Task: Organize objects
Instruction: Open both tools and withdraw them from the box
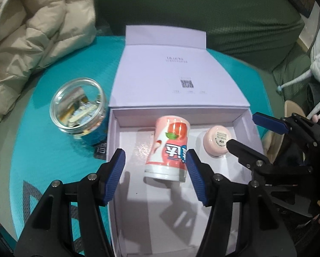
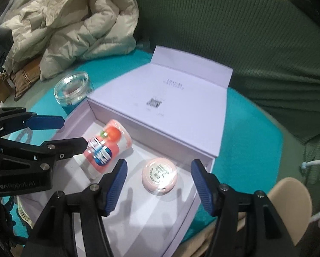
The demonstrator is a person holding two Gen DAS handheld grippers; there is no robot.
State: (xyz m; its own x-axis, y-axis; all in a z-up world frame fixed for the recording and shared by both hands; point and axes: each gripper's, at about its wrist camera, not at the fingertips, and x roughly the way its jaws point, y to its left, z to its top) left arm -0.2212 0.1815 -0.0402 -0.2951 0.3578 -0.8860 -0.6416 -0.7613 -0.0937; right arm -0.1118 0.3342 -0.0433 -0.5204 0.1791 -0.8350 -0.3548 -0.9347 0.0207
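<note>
Both were spread wide and held nothing: the left hand-held gripper (image 1: 155,165) hung over the pink bottle (image 1: 167,147), the right hand-held gripper (image 2: 157,171) over the little pink jar (image 2: 159,178), both lying in the box (image 1: 205,214). The clear tub (image 1: 78,105), left of the left one, probably went in next.

The near half of the open box (image 1: 160,224) floor lies bare, so there is free room to reach in from the front. Farther in, a pink bottle (image 1: 167,147) lies on its side mid-box and a small pink jar (image 2: 159,176) sits near the right wall, with a clear gap between them. The raised lid (image 1: 177,75) blocks the far side. Outside, a clear jar (image 1: 79,105) stands just beside the left wall, and a cream jacket (image 1: 38,34) crowds the far left corner.
</note>
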